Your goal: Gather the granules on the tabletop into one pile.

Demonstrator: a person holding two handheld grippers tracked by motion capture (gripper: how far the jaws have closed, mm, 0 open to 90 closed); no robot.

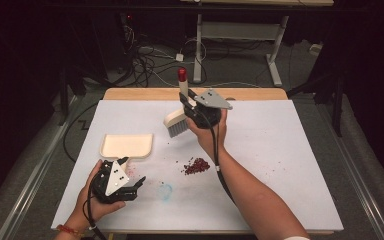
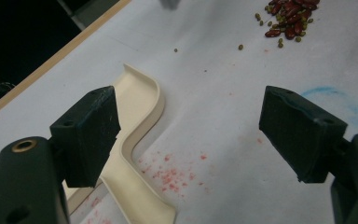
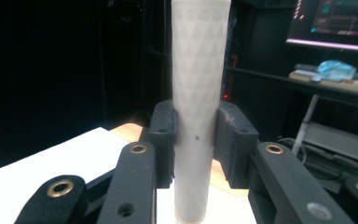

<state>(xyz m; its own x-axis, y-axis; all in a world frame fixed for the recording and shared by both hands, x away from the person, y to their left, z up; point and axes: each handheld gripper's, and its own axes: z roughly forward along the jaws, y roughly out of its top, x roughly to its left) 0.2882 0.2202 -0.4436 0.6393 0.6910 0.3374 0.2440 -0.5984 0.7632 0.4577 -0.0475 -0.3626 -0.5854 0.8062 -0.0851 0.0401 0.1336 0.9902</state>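
My right gripper (image 1: 189, 104) is shut on the handle of a cream hand brush (image 1: 177, 122) with a red-tipped white handle, held above the far middle of the white table; in the right gripper view both pads (image 3: 165, 133) press the textured handle (image 3: 196, 88). A pile of dark red beans (image 1: 196, 166) lies in front of the brush on the table, also seen in the left gripper view as the bean pile (image 2: 289, 21). A cream dustpan (image 1: 126, 145) rests at the left. My left gripper (image 1: 136, 184) stands open just in front of the dustpan (image 2: 137, 121), nothing between its jaws.
Stray beans (image 2: 240, 46) and red stains (image 2: 170, 175) dot the white table sheet (image 1: 290, 150). A blue scribble (image 1: 166, 191) marks the sheet near the front. Behind the table lie cables (image 1: 145, 60) and a desk frame (image 1: 275, 55) on the floor.
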